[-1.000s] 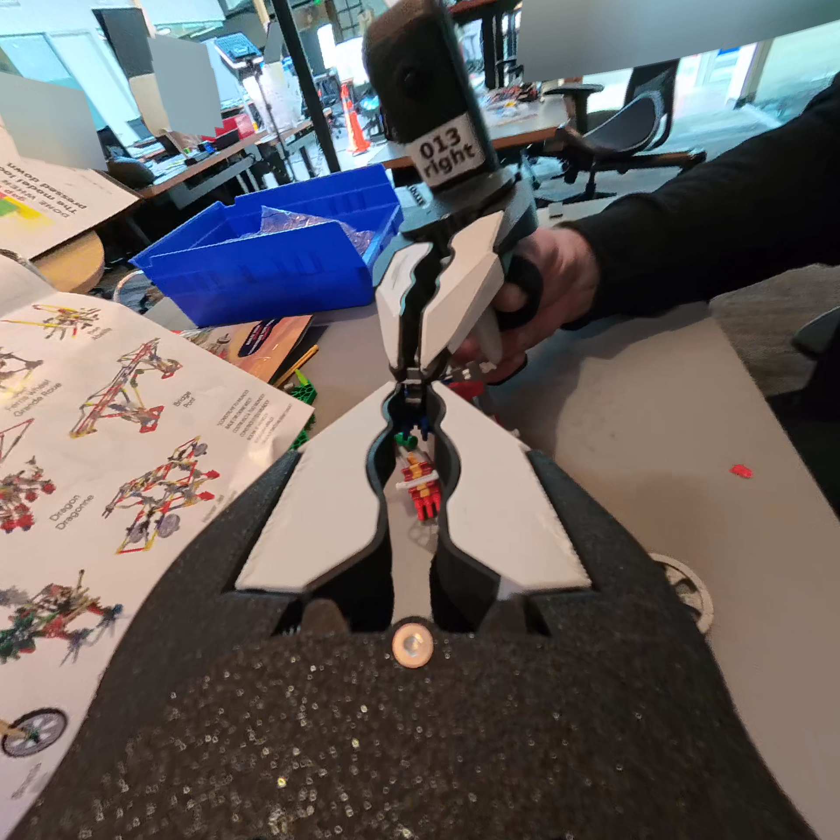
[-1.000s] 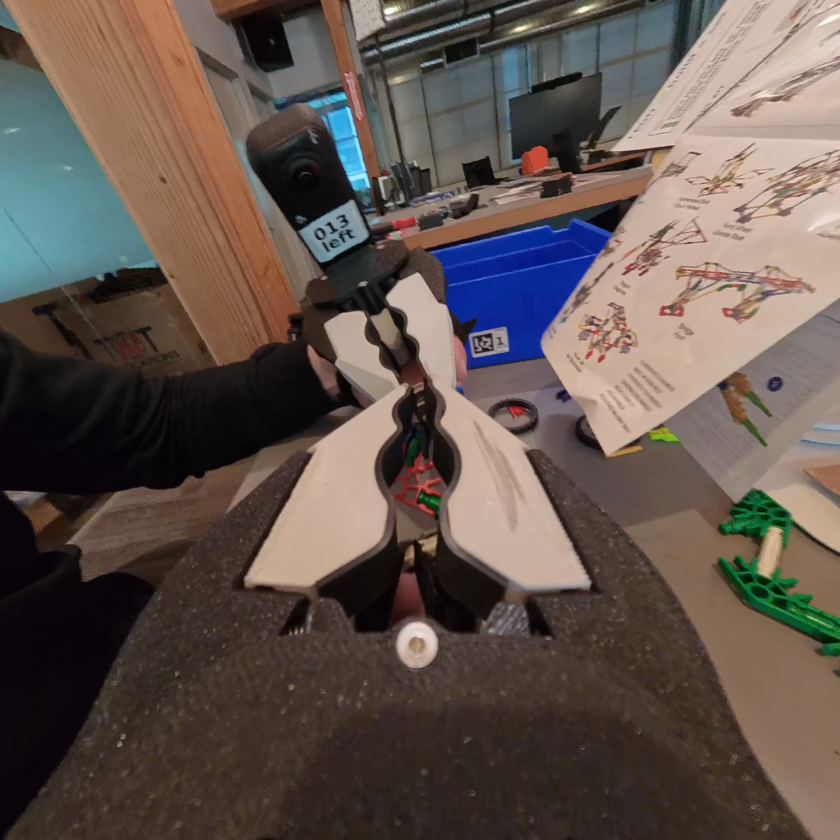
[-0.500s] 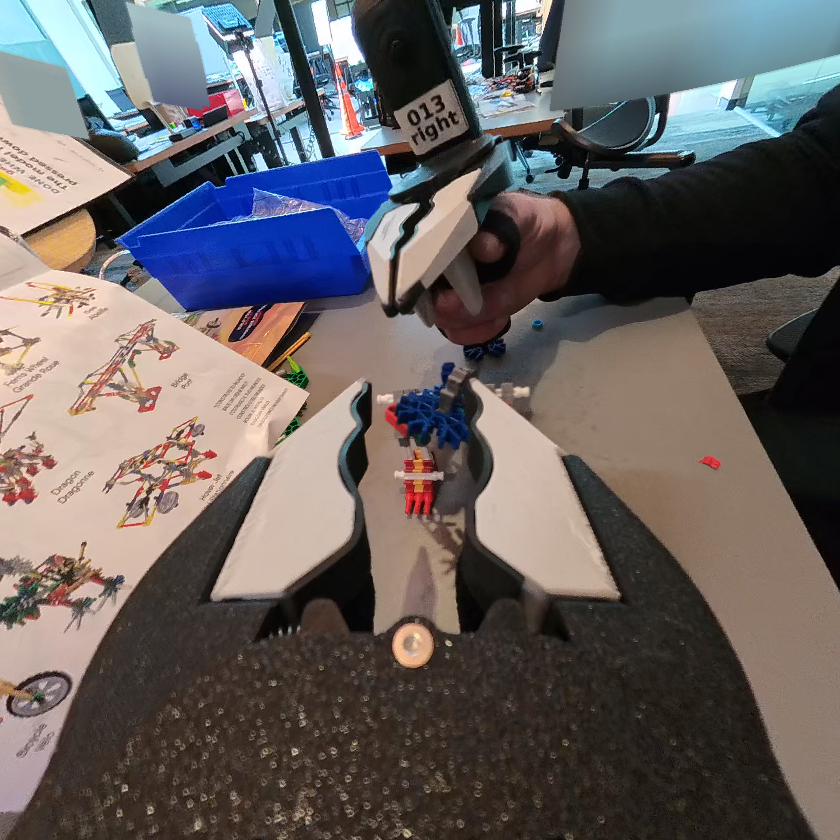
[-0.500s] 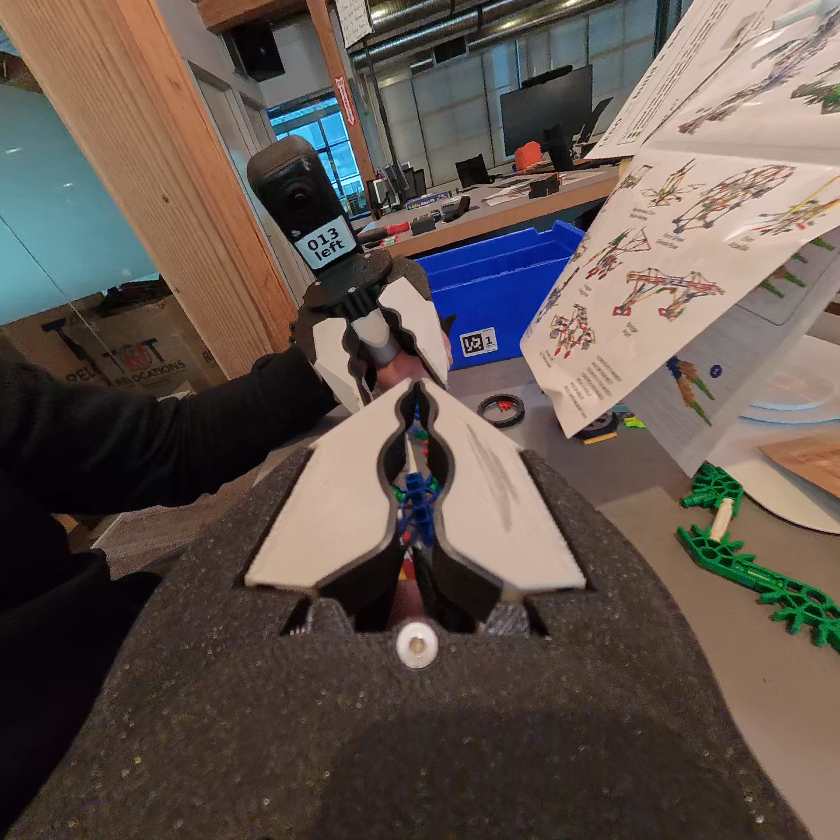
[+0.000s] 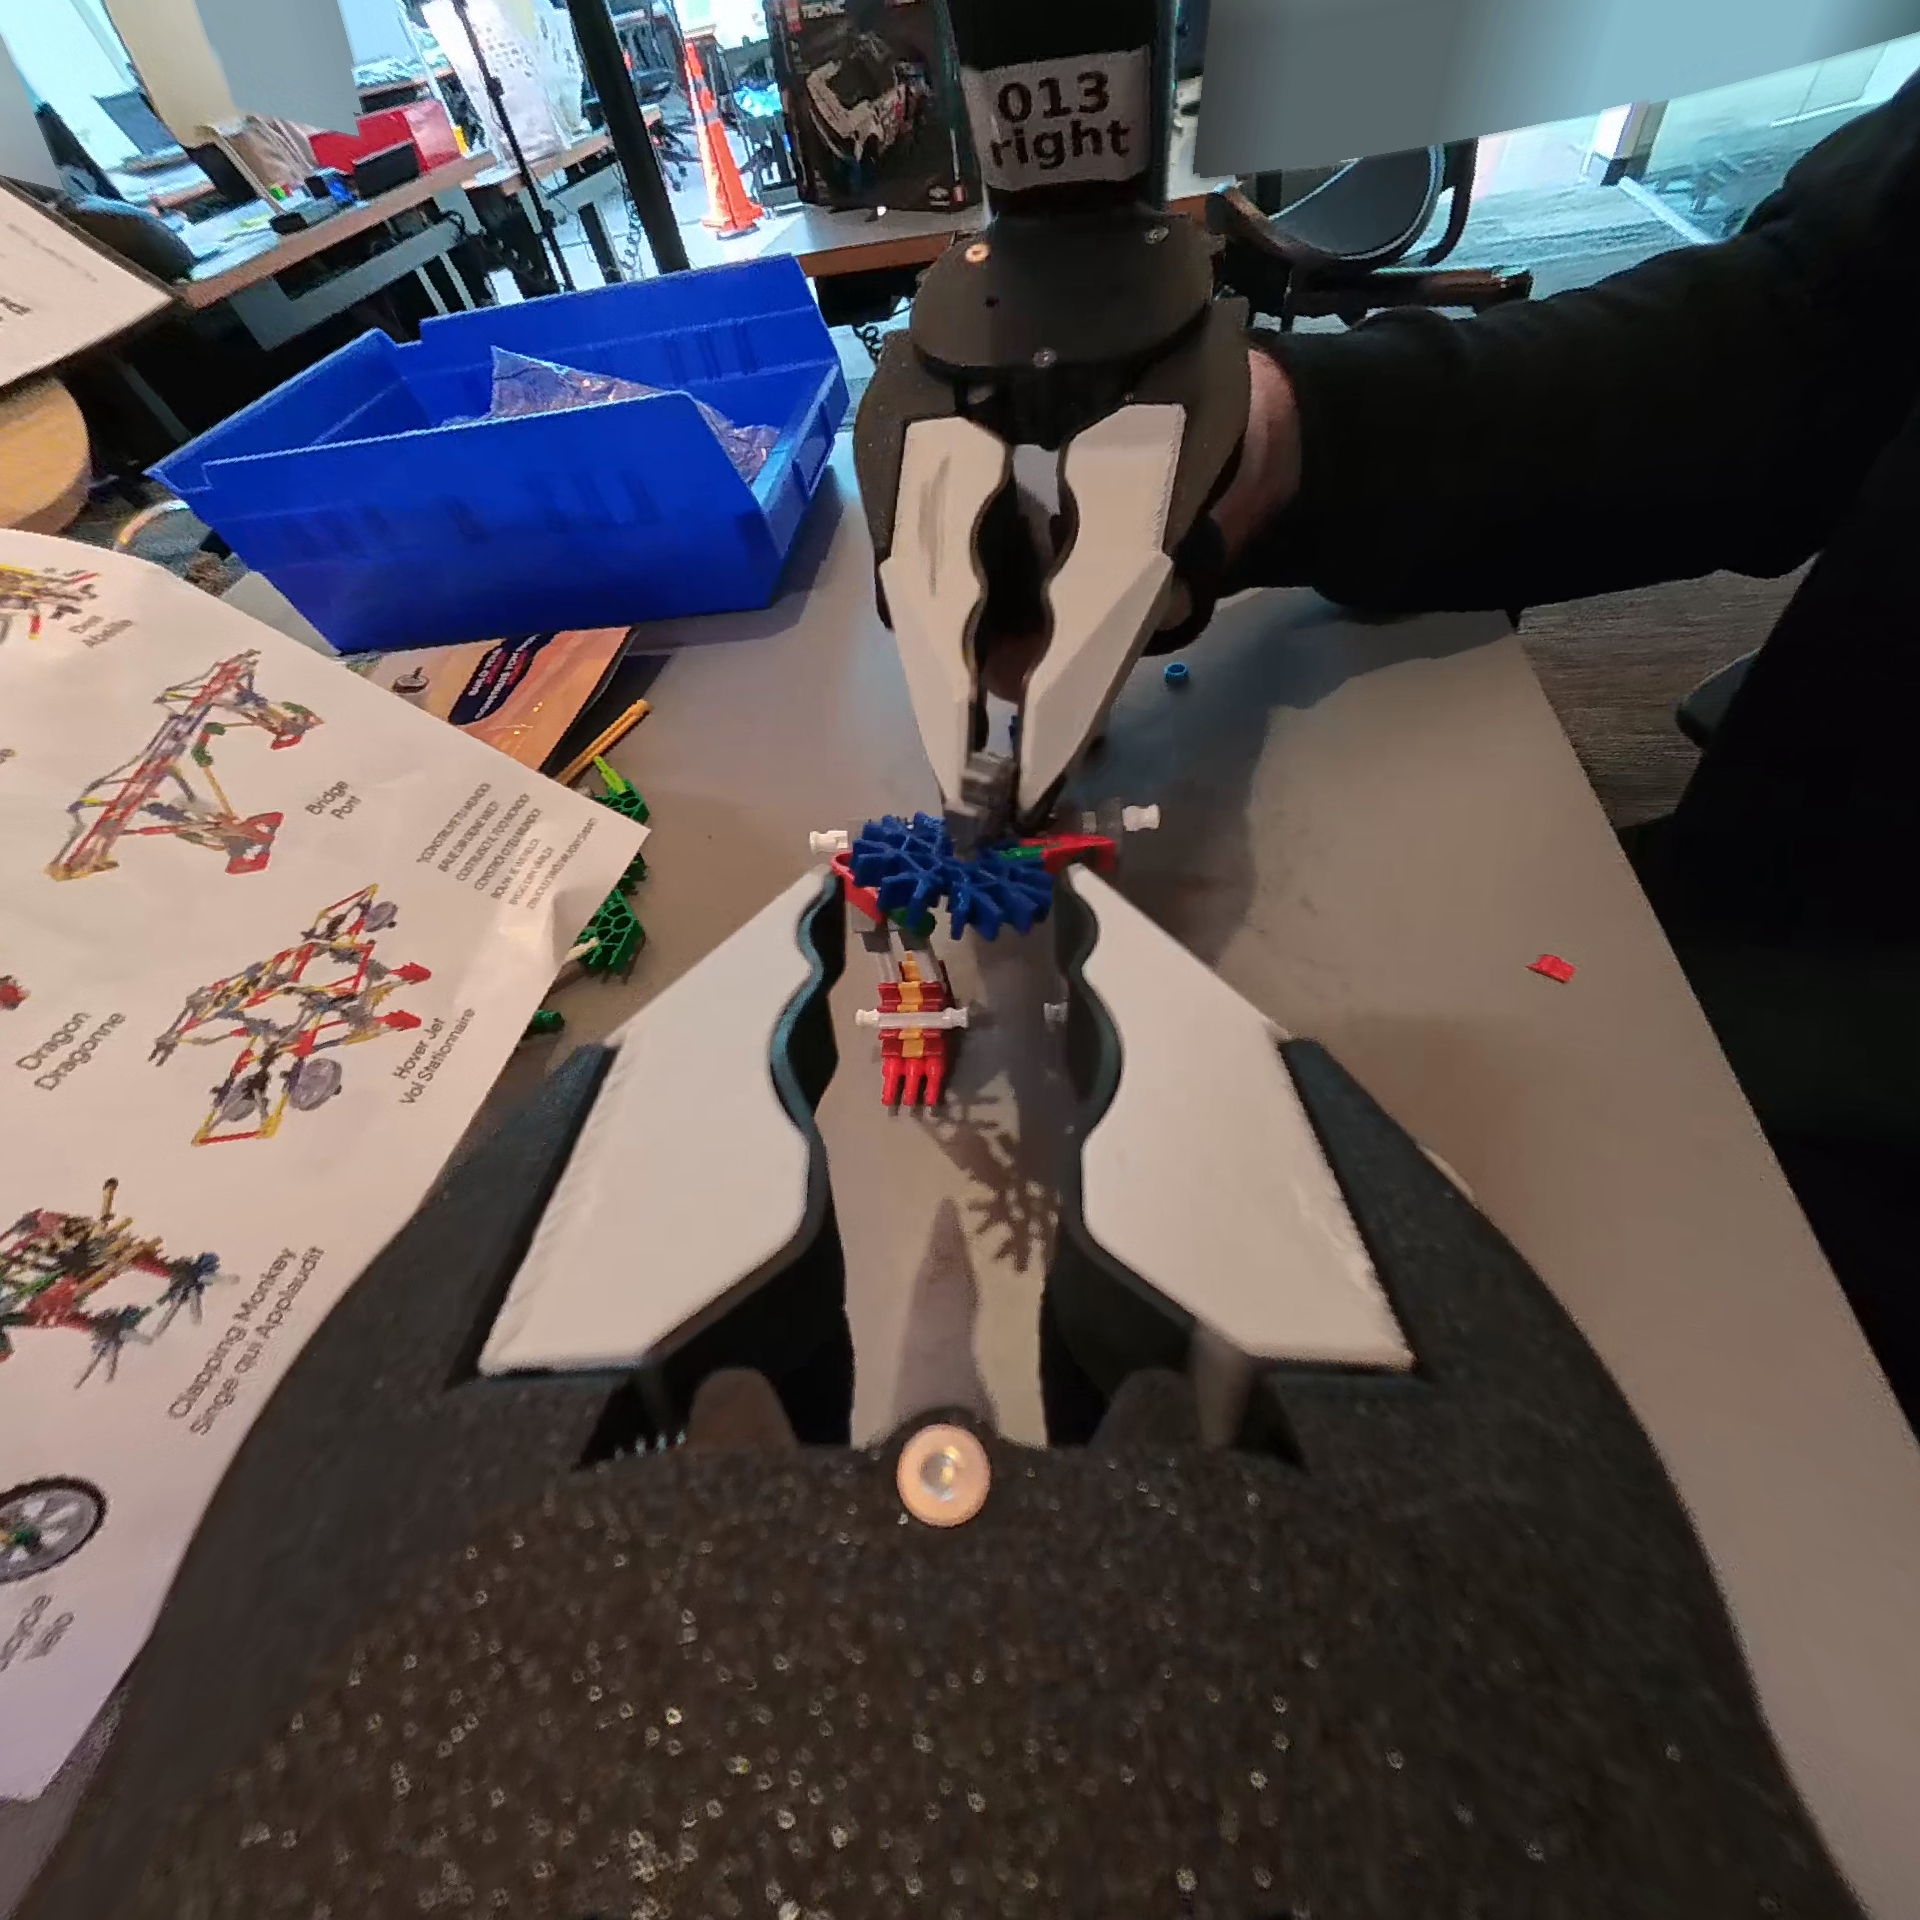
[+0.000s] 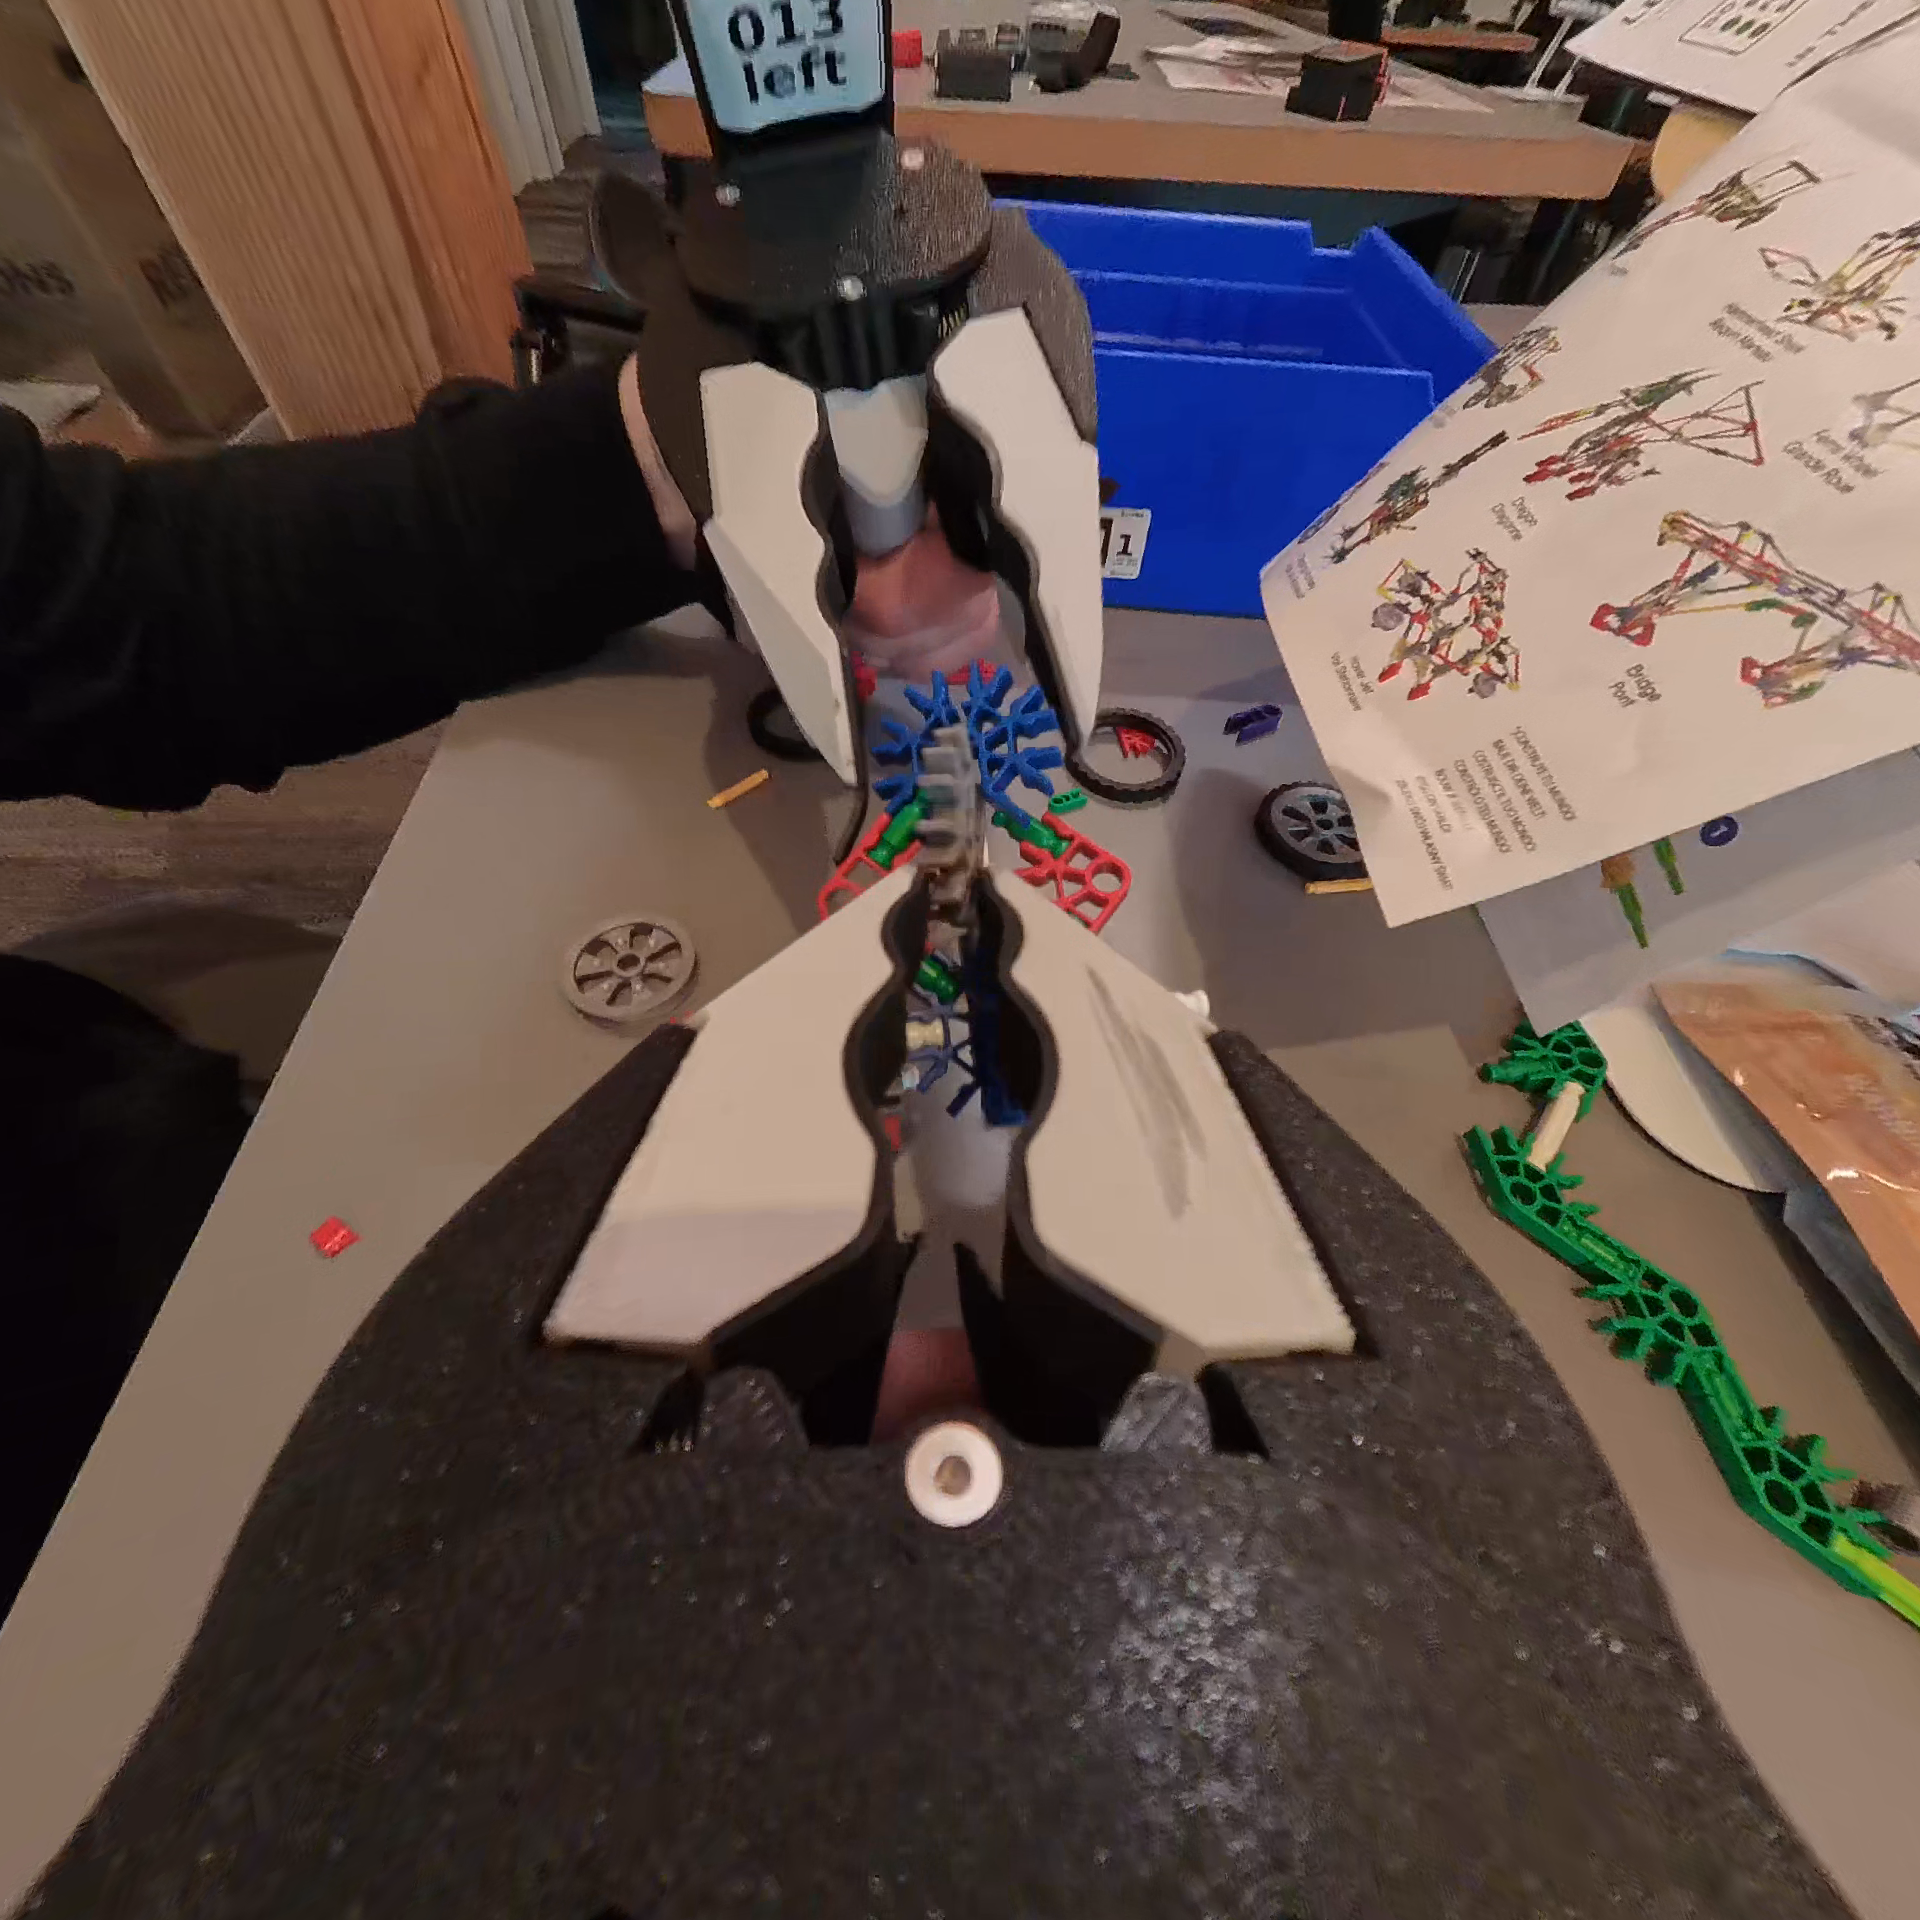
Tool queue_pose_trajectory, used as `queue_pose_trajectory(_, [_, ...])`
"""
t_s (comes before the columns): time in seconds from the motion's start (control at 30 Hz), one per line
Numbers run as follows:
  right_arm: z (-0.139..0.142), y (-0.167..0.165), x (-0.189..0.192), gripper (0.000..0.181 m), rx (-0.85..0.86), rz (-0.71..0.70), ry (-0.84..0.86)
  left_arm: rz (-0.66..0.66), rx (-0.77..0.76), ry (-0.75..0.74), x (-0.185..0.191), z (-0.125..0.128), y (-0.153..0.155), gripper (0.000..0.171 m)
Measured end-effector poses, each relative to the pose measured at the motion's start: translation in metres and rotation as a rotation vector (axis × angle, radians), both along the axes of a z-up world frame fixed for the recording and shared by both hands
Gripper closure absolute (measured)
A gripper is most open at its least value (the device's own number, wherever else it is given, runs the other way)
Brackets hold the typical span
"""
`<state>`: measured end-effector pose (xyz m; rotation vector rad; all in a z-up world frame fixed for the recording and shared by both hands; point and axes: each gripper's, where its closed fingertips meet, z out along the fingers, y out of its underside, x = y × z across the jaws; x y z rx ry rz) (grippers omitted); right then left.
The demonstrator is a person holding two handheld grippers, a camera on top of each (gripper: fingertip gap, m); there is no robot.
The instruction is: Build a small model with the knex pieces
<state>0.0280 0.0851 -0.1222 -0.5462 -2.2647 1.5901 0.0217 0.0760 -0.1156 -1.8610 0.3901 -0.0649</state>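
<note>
A small rod-and-connector model (image 5: 961,883) sits on the grey table (image 5: 1351,831). It has blue snowflake connectors, red connectors, green rods and a red-and-yellow tail (image 5: 912,1039). My left gripper (image 5: 951,883) is open, with its fingertips on either side of the blue connectors. My right gripper (image 5: 987,800) comes down from the far side and is shut on a grey connector (image 5: 982,784) on top of the model. In the right wrist view my right gripper (image 6: 948,883) pinches the grey connector stack (image 6: 951,800), and my left gripper (image 6: 961,748) straddles the blue connectors (image 6: 1013,727) from the opposite side.
A blue bin (image 5: 499,488) stands at the back left and an instruction sheet (image 5: 208,935) lies on the left. A green lattice piece (image 6: 1662,1299), a grey wheel hub (image 6: 629,966), a wheel (image 6: 1309,821) and a black tyre (image 6: 1132,753) lie around. A wooden post (image 6: 291,208) is behind.
My left gripper opened from nearly shut on the model and stays open around it. My right gripper lifted away, then came back down and closed on the grey connector.
</note>
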Motion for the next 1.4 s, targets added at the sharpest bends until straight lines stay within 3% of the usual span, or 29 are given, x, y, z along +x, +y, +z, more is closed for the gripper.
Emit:
queue_pose_trajectory(0.2, [0.003,-0.002,-0.002,0.176,-0.052,0.019,-0.021,-0.028,-0.002,-0.019,0.004,-0.002,0.002,0.137])
queue_pose_trajectory(0.77, [0.006,-0.003,-0.003,0.179,0.098,-0.013,0.150,-0.017,0.018,0.002,0.005,0.000,0.008,0.138])
queue_pose_trajectory(1.4, [0.003,0.006,-0.007,0.173,0.069,-0.044,0.088,0.024,0.011,0.018,-0.003,0.003,0.007,0.137])
